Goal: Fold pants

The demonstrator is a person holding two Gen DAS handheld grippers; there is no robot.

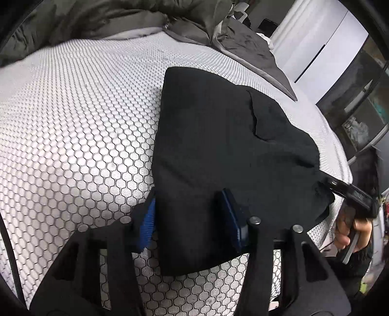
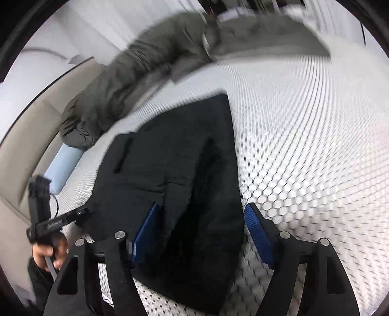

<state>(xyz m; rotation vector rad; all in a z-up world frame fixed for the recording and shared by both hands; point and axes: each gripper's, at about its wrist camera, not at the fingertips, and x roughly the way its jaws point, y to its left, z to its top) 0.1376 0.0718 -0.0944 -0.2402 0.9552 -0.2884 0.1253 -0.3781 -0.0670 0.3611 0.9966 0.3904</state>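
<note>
Black, soft cloth is what you are dealing with: the pants (image 1: 218,145) lie already doubled into a compact bundle on the bed's honeycomb-patterned mattress (image 1: 73,121), toward its edge. They look light and limp, with no stiffness of their own, so expect any lifted part to sag and the upper layers to slide over the lower ones. A raised flap edge and a few creases show on top.

Your left tool (image 1: 192,214) straddles the near hem, partly open; the fabric fills the gap, but you cannot tell whether the blue pads actually press it. Your right tool (image 2: 201,233) stands wider, its right pad clear of the cloth, so nothing is pinched there.

Take hold at the near edge, catching every layer at once. Crumpled grey bedding (image 1: 97,19) lies well beyond the bundle.
</note>
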